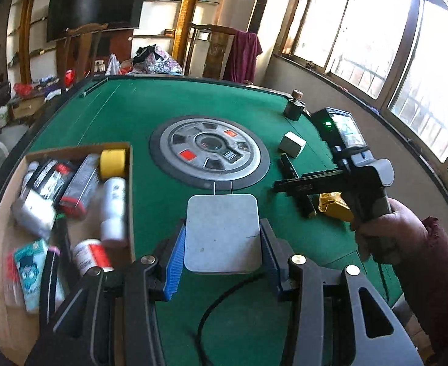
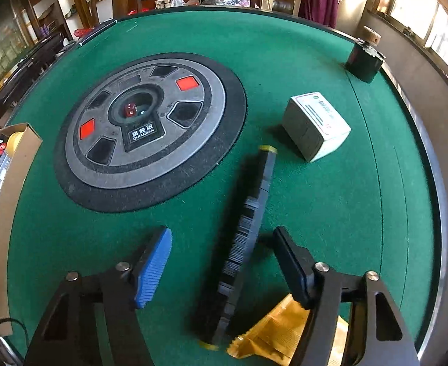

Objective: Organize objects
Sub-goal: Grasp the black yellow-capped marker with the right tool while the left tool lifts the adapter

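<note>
Holding the white square device (image 1: pixel 222 233) clamped in our left gripper (image 1: pixel 222 253) beside the cardboard box (image 1: pixel 129 189), we risk snagging its trailing cable, while our right gripper (image 2: pixel 222 262), spread wide, straddles the black tube (image 2: pixel 248 228).

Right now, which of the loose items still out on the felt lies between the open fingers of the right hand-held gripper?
The long black tube with yellow end caps; the white box sits farther off, the gold packet under the right finger.
</note>
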{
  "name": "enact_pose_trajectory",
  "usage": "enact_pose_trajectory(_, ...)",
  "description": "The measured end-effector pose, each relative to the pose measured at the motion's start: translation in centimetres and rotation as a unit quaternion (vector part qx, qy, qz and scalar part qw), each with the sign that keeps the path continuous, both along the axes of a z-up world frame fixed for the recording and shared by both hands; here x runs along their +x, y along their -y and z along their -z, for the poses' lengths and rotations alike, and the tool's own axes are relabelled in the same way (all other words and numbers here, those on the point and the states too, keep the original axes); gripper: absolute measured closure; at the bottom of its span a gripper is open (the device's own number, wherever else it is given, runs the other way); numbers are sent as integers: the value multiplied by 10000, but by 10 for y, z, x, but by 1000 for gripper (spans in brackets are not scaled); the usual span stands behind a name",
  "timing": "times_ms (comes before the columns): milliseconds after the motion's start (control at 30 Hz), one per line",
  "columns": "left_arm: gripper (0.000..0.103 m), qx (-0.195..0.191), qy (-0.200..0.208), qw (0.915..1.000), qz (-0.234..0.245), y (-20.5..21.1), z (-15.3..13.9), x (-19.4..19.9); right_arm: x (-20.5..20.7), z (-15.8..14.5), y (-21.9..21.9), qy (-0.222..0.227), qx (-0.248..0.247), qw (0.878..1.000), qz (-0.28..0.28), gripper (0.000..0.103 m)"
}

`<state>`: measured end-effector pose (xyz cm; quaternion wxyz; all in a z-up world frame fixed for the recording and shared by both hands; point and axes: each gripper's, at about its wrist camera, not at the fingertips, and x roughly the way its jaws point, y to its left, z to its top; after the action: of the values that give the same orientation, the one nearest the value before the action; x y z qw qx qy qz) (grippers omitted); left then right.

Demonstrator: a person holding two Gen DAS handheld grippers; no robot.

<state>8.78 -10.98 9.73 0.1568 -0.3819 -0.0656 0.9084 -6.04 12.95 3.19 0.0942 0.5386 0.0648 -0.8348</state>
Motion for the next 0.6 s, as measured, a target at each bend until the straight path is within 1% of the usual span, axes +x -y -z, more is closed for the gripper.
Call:
enact_pose_trajectory(33,59,52,15,10000,-15,4,2,2,1,0,-3,-27,-1,10000,-22,38)
enact_pose_trajectory(67,59,82,7,10000,-29,7,4,4,3,1,-4,-73,-22,10000,-4,44)
enact_pose_trajectory(100,59,107,-12,9999,-45,11,4,7,5,0,-6,-112,-27,9999,51,53)
enact_pose_trajectory(133,60,137,-29,9999,-54,15,4,9,7,-1,-8,-151,-66,9998,116,58)
enact_pose_trajectory(167,61,187,-52,9998,-50,18,4,12,7,-2,-7,-168,-126,9997,126,68)
enact_pose_trajectory(200,61,235,-90,9997,-59,21,3,15,10,-2,-5,-199,-191,9996,87,77)
enact_pose_trajectory(267,61,271,-169,9995,-84,25,-1,20,14,-1,3,-335,-17,9994,43,81)
enact_pose_trajectory(300,61,286,-225,9993,-96,27,-3,24,17,-1,7,-410,47,9991,15,87)
enact_pose_trajectory(400,63,239,-342,9989,-197,32,-9,33,18,-2,12,-379,-84,9992,49,87)
enact_pose_trajectory(467,63,206,-289,9990,-267,36,-8,35,20,-3,13,-313,-242,9992,70,87)
enact_pose_trajectory(533,63,123,-195,9994,-248,35,-5,34,25,-2,15,-274,-267,9993,17,87)
enact_pose_trajectory(567,60,20,-163,9996,-242,33,-3,33,26,-1,17,-266,-253,9993,-13,87)
enact_pose_trajectory(600,53,-171,-152,9994,-266,30,1,30,31,-1,18,-238,-275,9993,-49,87)
